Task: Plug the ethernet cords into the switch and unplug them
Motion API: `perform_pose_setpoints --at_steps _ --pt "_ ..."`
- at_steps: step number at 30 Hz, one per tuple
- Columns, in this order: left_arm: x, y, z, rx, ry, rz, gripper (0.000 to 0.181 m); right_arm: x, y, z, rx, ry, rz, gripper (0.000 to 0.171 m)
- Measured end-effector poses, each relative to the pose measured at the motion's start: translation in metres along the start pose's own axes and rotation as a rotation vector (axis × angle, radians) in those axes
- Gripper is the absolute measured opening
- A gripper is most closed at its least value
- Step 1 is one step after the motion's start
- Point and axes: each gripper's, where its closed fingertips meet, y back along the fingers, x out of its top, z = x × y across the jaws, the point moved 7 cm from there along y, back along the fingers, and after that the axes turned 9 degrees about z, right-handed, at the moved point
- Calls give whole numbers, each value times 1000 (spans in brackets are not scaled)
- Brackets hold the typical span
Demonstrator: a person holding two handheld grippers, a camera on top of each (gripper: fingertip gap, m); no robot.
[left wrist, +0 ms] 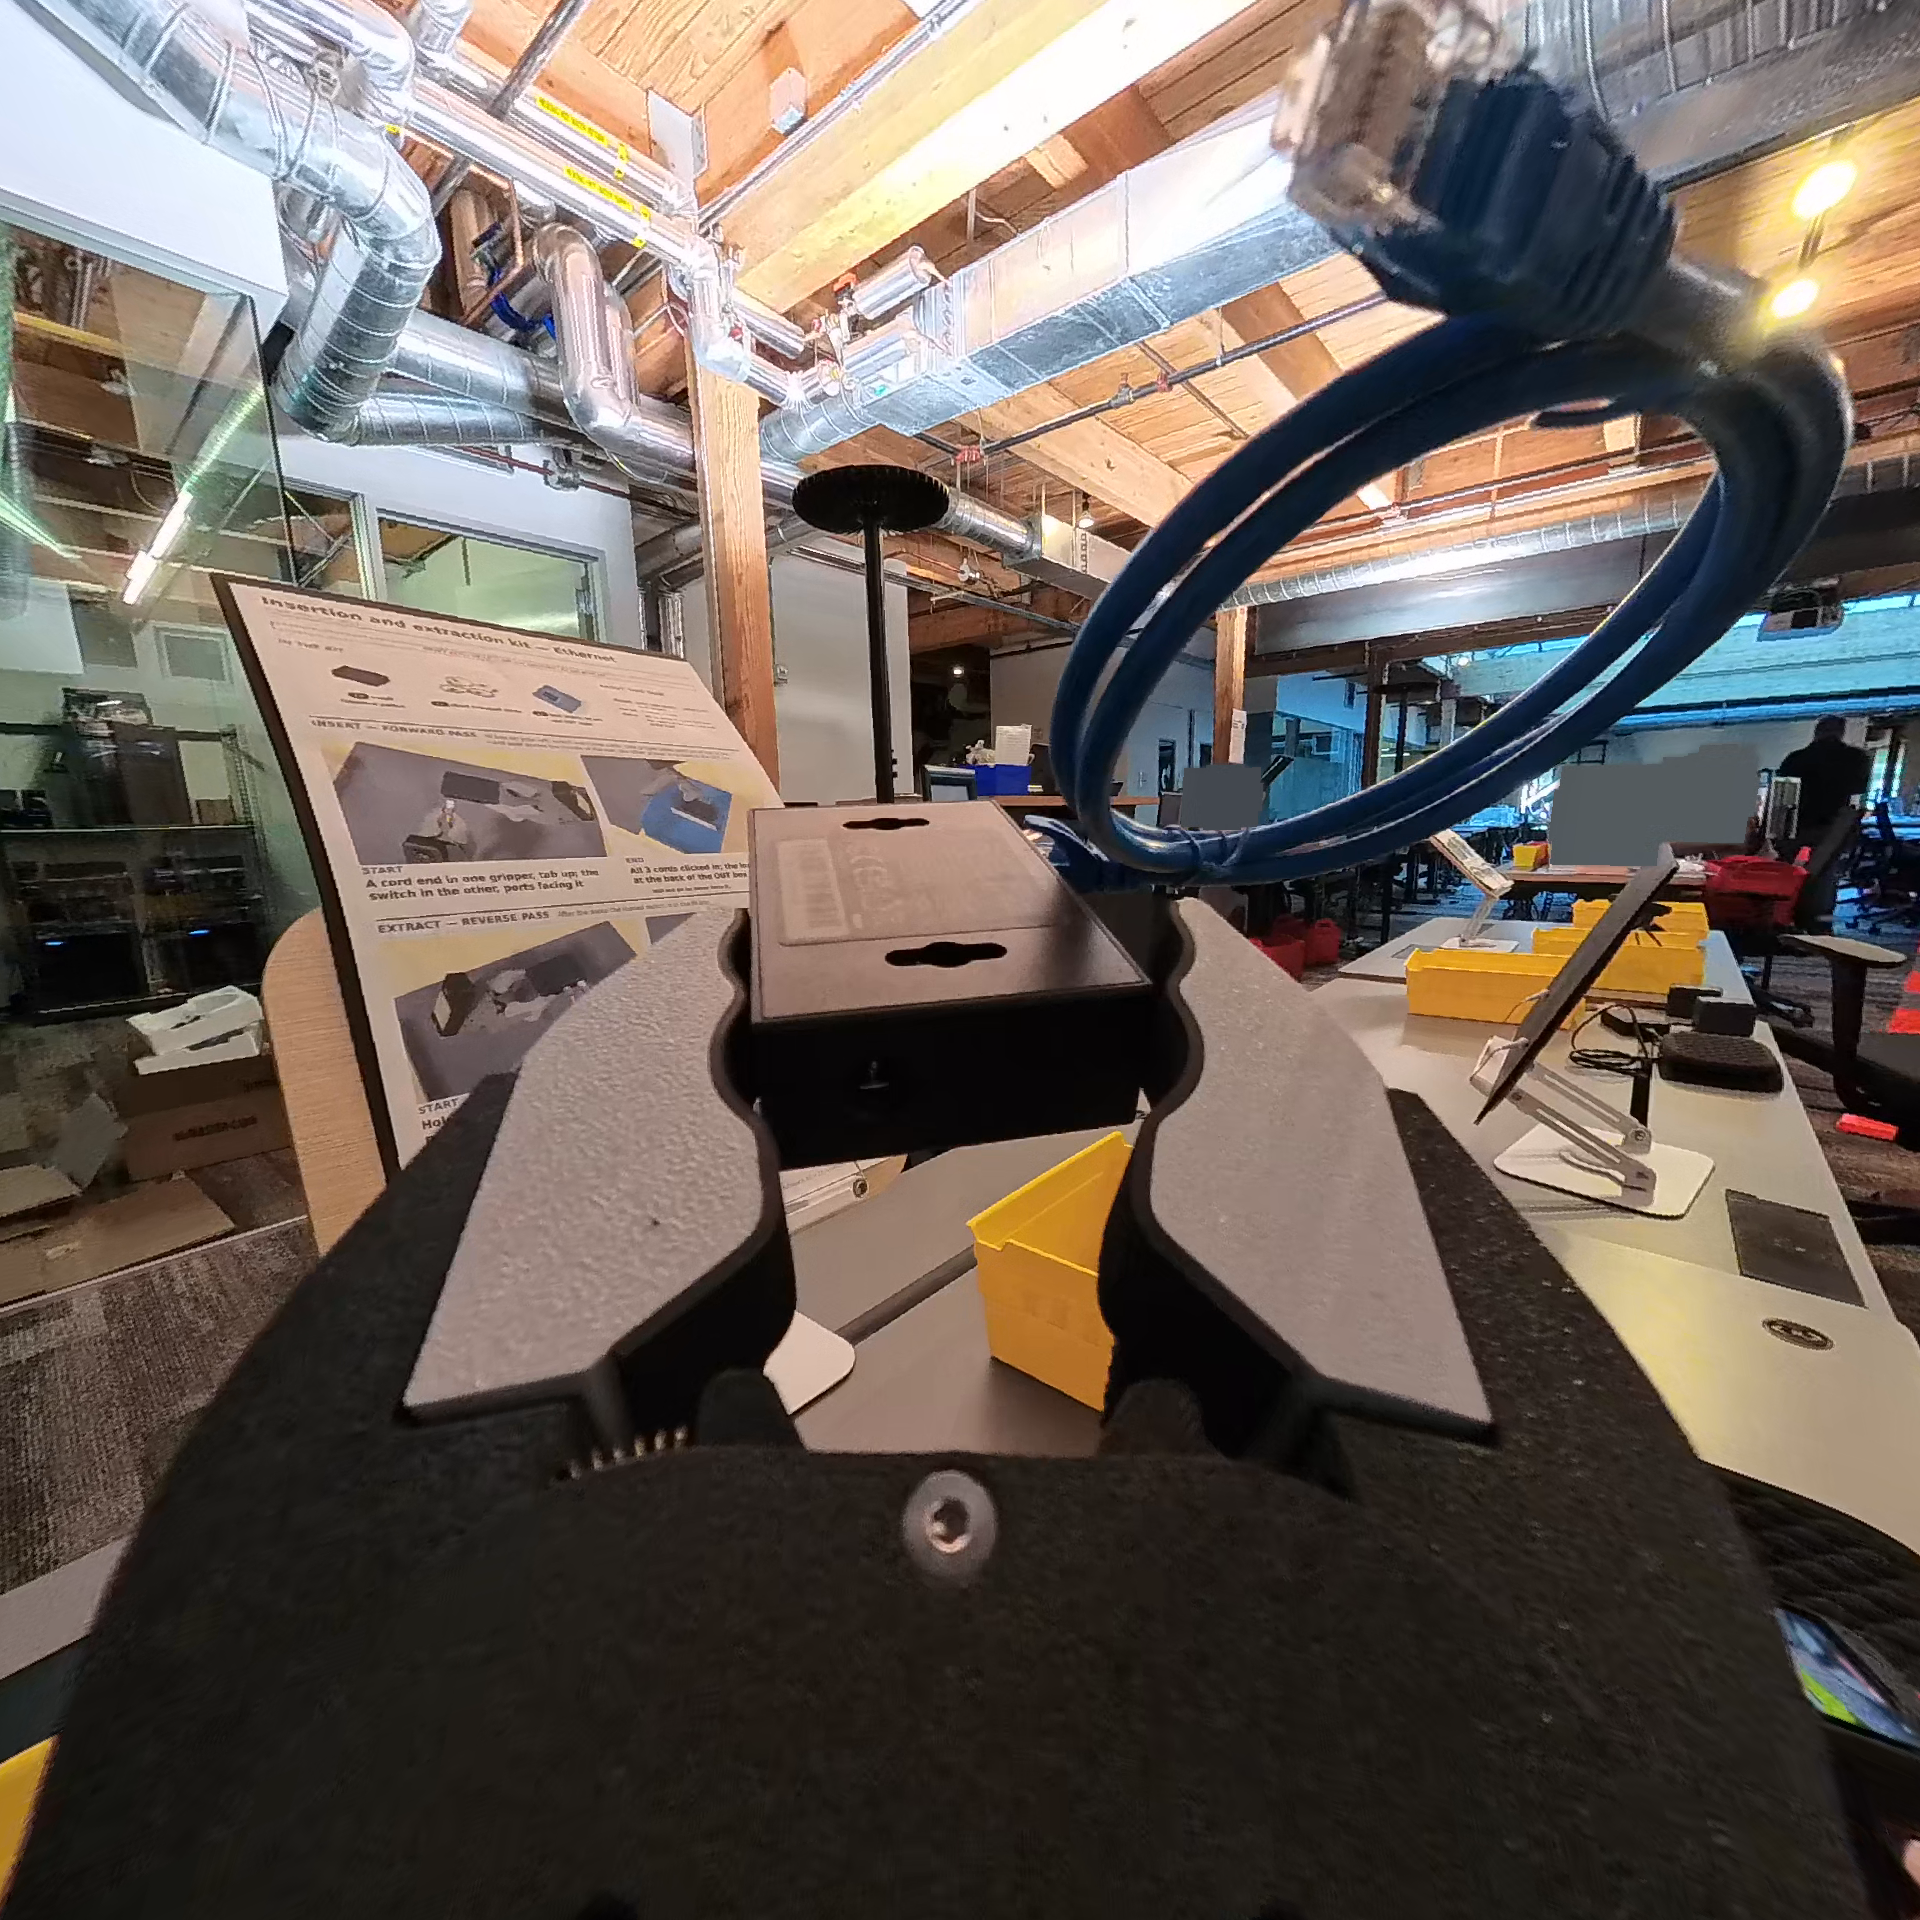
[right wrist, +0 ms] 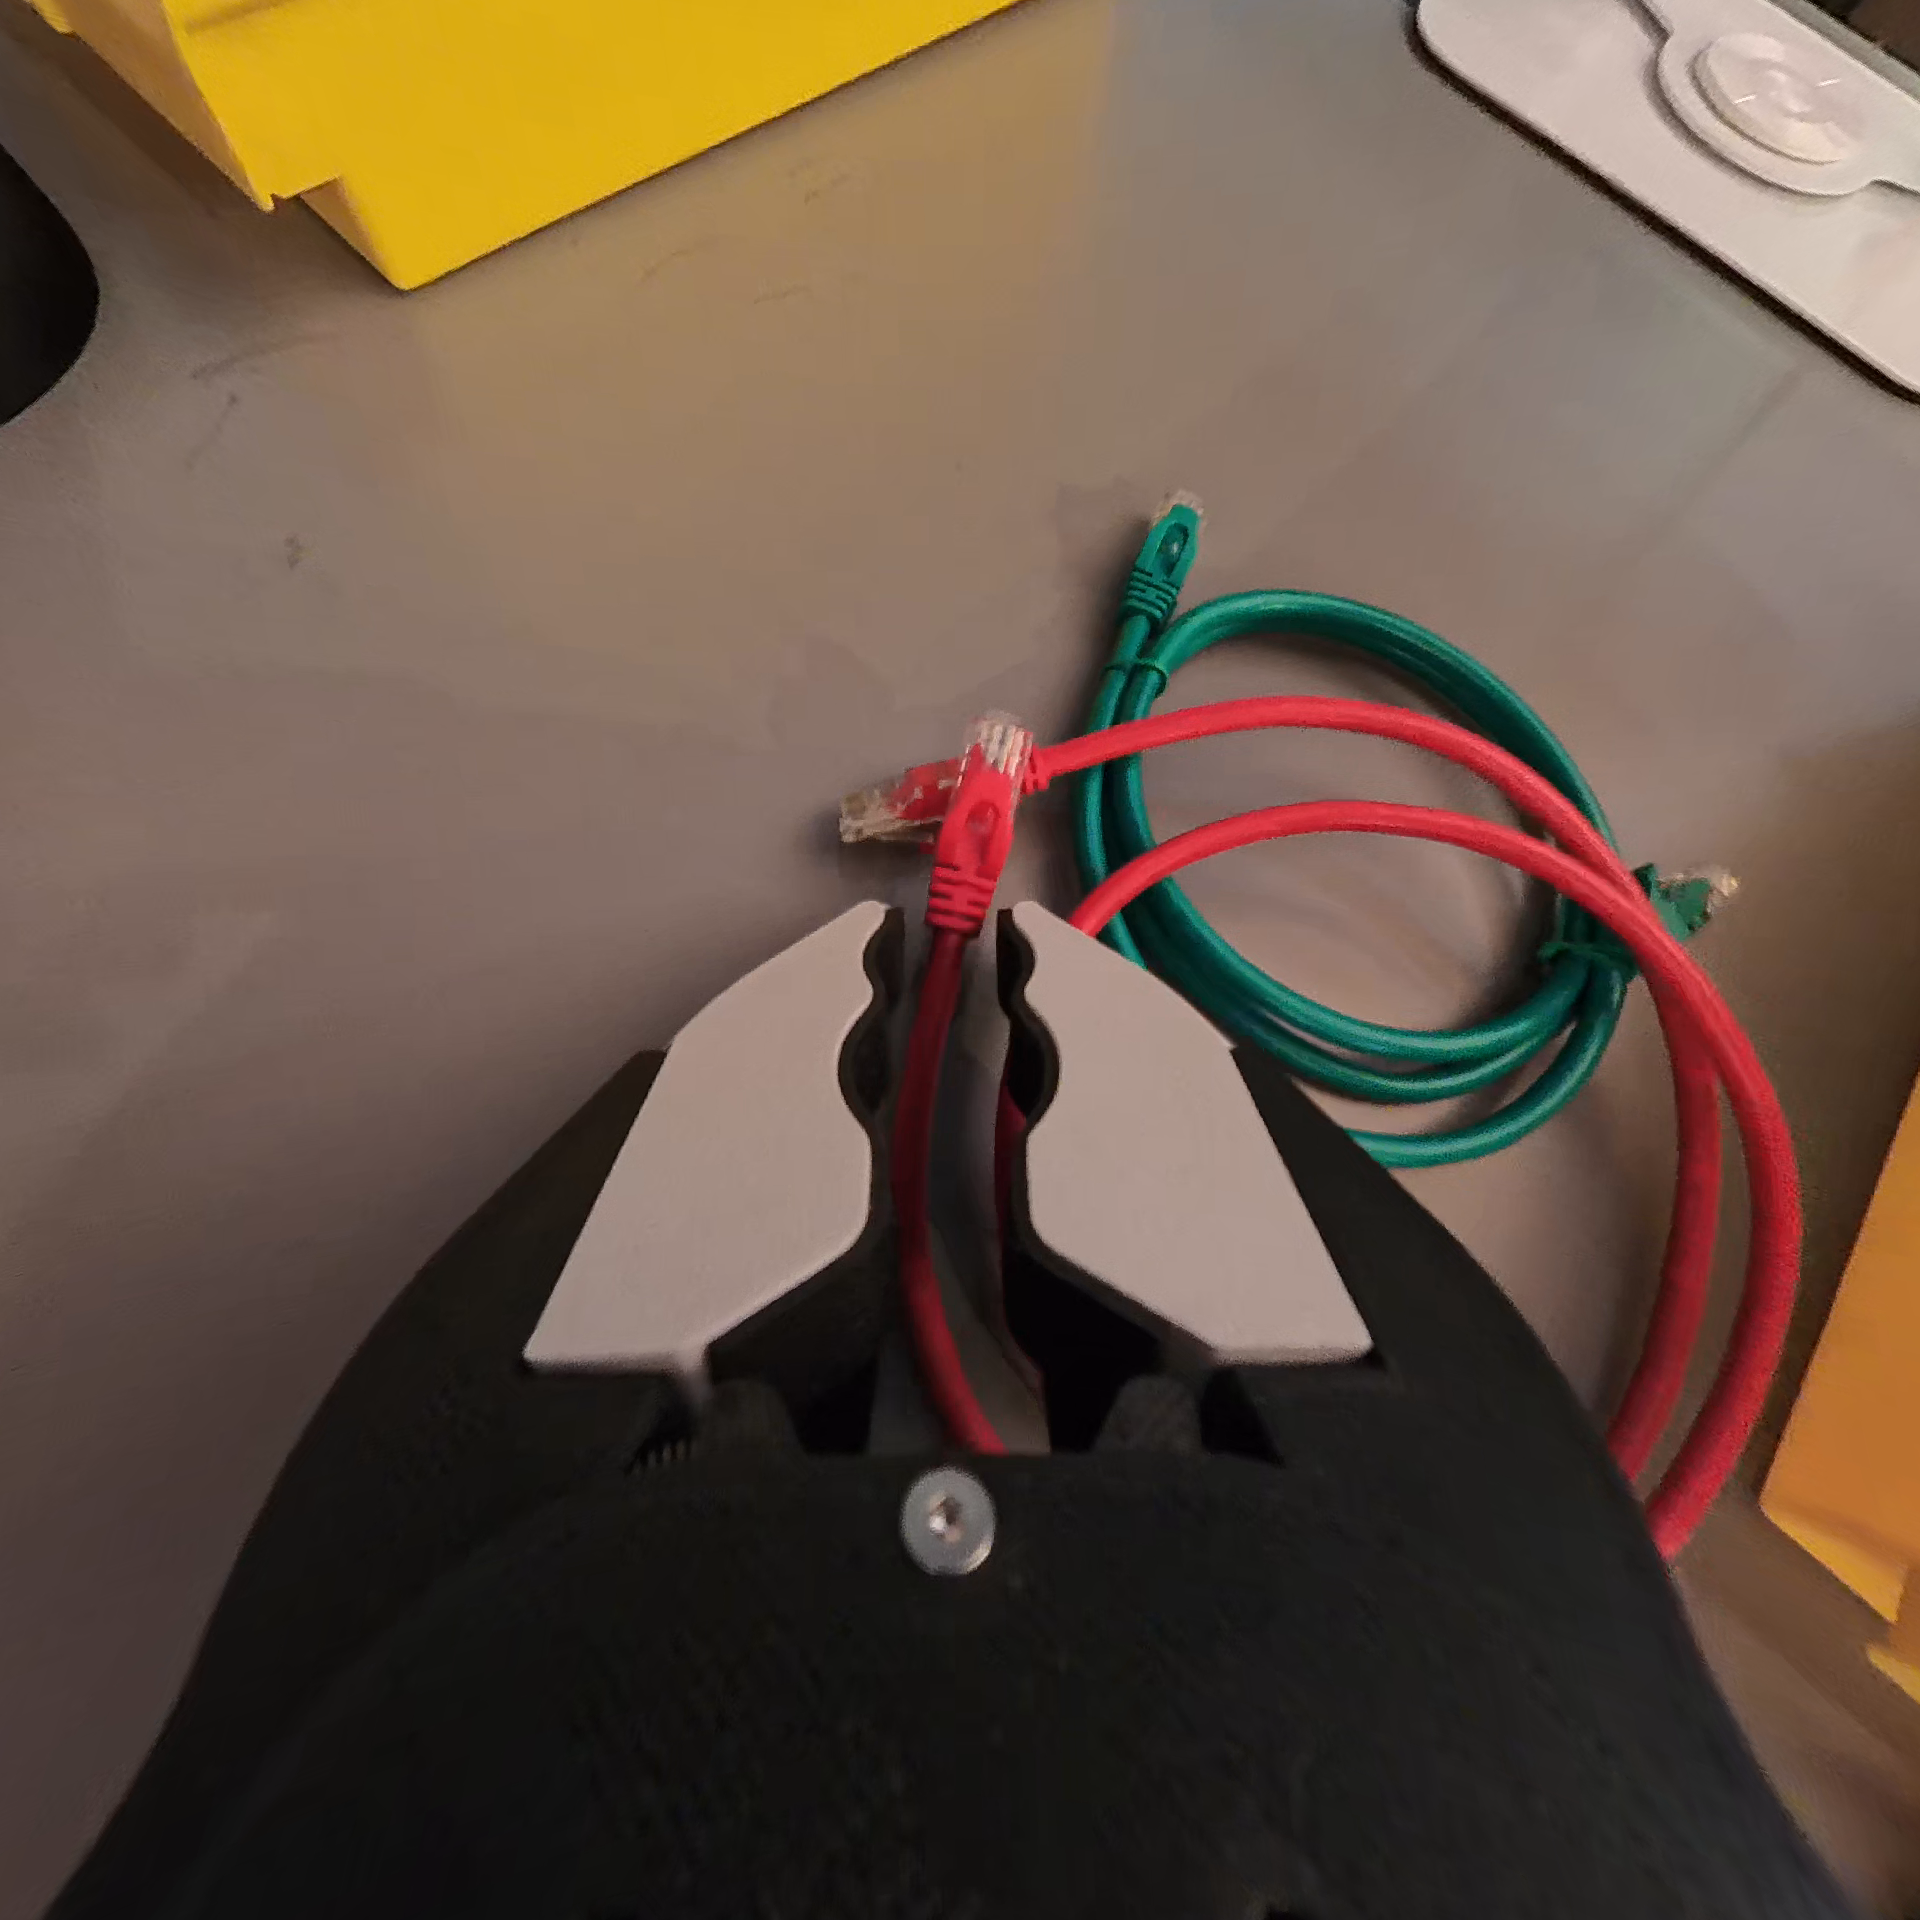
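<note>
My left gripper (left wrist: 951, 935) is shut on the black switch (left wrist: 914, 966) and holds it in the air, flat side up. A blue ethernet cord (left wrist: 1455, 727) is plugged into the switch's far side (left wrist: 1081, 862). Its coil stands up to the right and its free plug (left wrist: 1361, 135) hangs close to the camera at top right. My right gripper (right wrist: 943, 914) is low over the grey table (right wrist: 520, 727). Its jaws are narrowly apart, either side of a red cord (right wrist: 935, 1143) just behind its plug (right wrist: 971, 831). A green cord (right wrist: 1351, 623) lies coiled under the red one.
A yellow bin (right wrist: 520, 104) stands at the far left of the right wrist view, another yellow box (right wrist: 1860, 1403) at the right edge, and a white stand base (right wrist: 1714, 125) at top right. In the left wrist view an instruction board (left wrist: 468, 831), a yellow bin (left wrist: 1049, 1268) and a tablet stand (left wrist: 1579, 1039) are nearby. Left tips to right tips: about 35 cm.
</note>
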Motion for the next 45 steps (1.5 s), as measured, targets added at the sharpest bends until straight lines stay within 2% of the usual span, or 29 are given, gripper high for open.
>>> perform_pose_setpoints --at_steps 8,12,16,22,28,32,36,41,45 --pt "-3 -2 3 -4 -20 -12 72 -5 0 3 76 -112 -34 15" --pt "-6 -3 3 -5 -30 -16 72 -4 0 3 93 -103 -26 10" --pt "-10 -4 3 3 -77 -28 72 6 10 6 120 -107 106 10" --pt "-24 -9 5 24 -128 -88 72 66 53 28 234 -168 381 9" --pt "-58 -18 3 57 -58 -283 72 138 90 48 201 -25 504 9" --pt "-82 -22 3 60 -21 -358 72 165 87 57 172 6 481 9" --pt "-95 -24 5 56 -30 -409 72 181 76 63 147 50 379 9" --pt "-103 -26 5 36 8 -426 72 188 56 72 104 98 182 10" --pt "-103 -25 0 34 6 -416 72 195 49 78 92 119 159 10"
